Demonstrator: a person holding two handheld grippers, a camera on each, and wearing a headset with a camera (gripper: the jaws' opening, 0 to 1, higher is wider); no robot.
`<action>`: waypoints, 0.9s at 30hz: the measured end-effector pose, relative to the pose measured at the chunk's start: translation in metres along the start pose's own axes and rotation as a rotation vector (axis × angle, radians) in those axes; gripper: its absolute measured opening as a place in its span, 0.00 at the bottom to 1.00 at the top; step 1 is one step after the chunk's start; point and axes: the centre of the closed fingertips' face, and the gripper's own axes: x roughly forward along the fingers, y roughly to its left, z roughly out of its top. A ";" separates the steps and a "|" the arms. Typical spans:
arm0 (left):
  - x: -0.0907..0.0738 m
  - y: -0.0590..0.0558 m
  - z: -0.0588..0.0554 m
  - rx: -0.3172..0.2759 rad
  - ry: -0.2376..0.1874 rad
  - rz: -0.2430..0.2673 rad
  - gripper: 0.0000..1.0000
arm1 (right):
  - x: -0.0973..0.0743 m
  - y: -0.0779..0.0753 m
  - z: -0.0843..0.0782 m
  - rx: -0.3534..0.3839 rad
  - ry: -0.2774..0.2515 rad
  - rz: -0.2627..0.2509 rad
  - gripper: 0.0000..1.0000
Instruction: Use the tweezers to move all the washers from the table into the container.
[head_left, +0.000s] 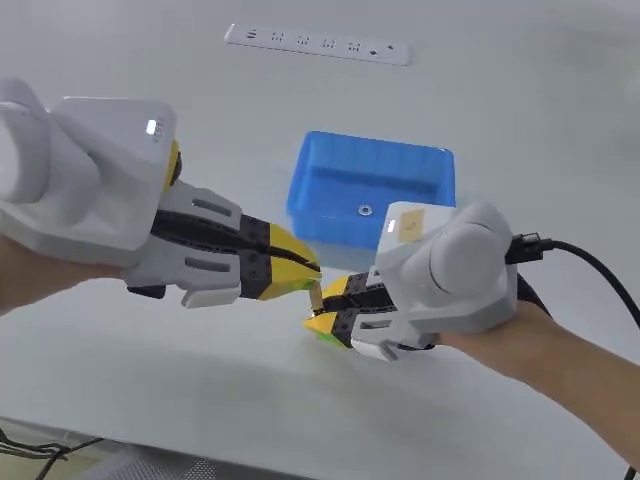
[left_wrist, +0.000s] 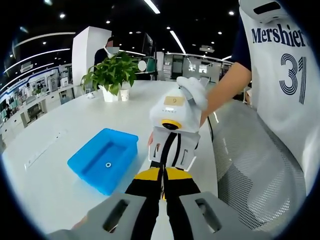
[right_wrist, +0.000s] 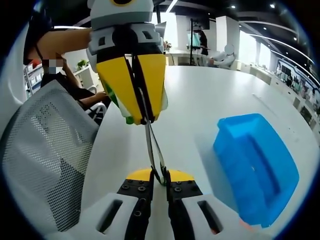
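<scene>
White table (head_left: 150, 370) bears a blue container (head_left: 330, 228) holding one washer (head_left: 366, 210).

White left gripper (head_left: 310, 268), right gripper (head_left: 318, 306); yellow-tipped jaws; black cable (head_left: 590, 262)

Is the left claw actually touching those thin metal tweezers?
Touching. In the right gripper view the thin metal tweezers run up into the left gripper, whose yellow jaws are shut on their end.
</scene>
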 end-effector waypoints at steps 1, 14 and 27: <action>0.000 0.000 0.000 -0.002 0.003 -0.003 0.05 | -0.001 0.000 0.000 0.000 -0.001 0.000 0.11; -0.004 0.001 0.023 0.034 -0.007 -0.008 0.05 | -0.020 -0.004 0.014 0.000 -0.042 -0.035 0.11; -0.010 0.008 0.060 0.126 -0.038 -0.017 0.05 | -0.048 -0.019 0.038 -0.031 -0.085 -0.110 0.10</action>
